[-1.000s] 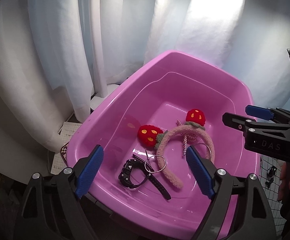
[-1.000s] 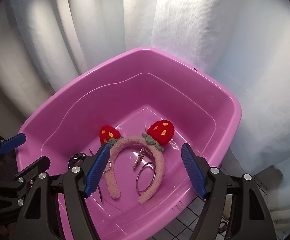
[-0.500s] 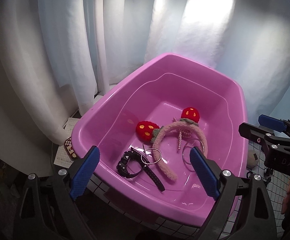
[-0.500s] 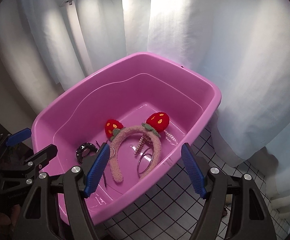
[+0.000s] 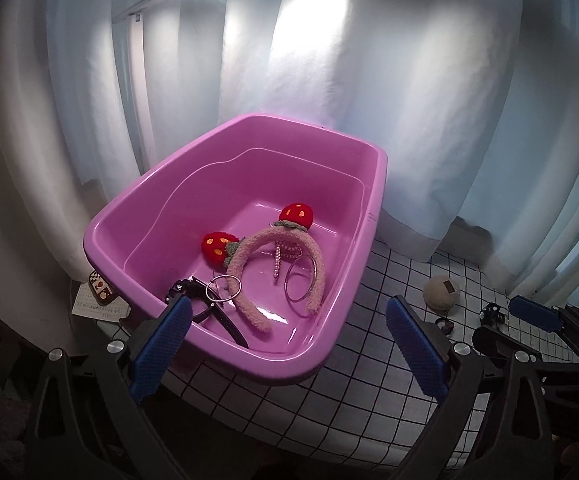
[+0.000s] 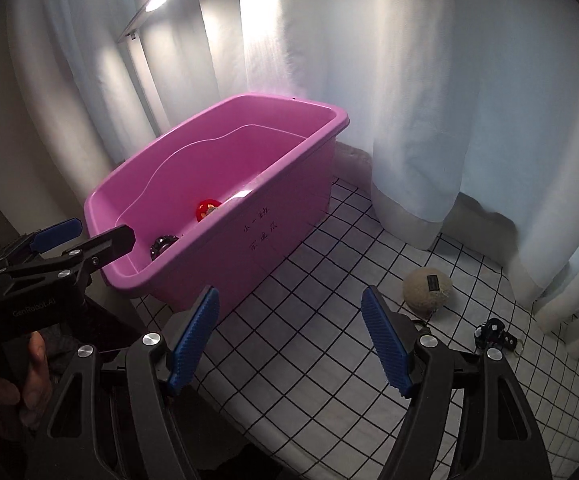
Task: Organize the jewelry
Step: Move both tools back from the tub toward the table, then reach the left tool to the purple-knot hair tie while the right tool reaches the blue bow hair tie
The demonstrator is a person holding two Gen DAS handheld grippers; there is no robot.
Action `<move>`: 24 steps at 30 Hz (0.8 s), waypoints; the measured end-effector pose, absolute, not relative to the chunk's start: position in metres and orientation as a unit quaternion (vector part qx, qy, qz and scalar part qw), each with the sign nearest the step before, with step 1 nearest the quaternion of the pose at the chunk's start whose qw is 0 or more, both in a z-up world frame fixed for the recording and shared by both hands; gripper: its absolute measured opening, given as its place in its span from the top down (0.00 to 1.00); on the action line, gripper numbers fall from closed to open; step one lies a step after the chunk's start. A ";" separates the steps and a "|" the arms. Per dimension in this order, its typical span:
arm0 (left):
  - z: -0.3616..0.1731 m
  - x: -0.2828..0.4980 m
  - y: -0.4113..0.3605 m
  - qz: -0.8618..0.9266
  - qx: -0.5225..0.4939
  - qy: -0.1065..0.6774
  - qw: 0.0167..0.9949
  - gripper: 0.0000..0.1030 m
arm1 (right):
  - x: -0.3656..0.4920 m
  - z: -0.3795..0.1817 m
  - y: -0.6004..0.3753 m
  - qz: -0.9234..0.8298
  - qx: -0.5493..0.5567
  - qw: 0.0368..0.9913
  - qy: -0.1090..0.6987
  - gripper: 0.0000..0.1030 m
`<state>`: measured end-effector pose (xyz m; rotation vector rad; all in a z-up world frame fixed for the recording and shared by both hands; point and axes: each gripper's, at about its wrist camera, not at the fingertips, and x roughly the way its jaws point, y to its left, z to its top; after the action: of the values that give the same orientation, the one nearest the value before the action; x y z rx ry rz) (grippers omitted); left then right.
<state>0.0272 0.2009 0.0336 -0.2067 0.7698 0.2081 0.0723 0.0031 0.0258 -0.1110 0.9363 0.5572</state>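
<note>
Your left gripper [image 5: 287,344] is standing wide apart with nothing between its blue pads, its jaws having just been spreading further; your right gripper [image 6: 289,340] is also gaping, empty, over the checked cloth [image 6: 309,340]; the pink tub [image 5: 373,216] is sitting on that cloth against the white curtain [image 5: 409,80]; inside it the strawberry headband [image 5: 273,244], pearl strand [image 5: 277,260], two metal rings [image 5: 300,278] and black watch [image 5: 193,300] are lying together; a beige ball [image 6: 427,286] and a small black item [image 6: 493,332] are waiting outside on the cloth.
</note>
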 end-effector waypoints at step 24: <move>-0.053 0.016 0.018 0.000 -0.052 0.441 0.896 0.07 | 0.009 -0.064 -0.249 0.113 0.077 0.861 0.490 0.32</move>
<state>0.0159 0.0180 -0.0533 -0.1083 0.9131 -0.0004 0.0093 -0.2486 -0.0636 0.1623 1.0283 0.2366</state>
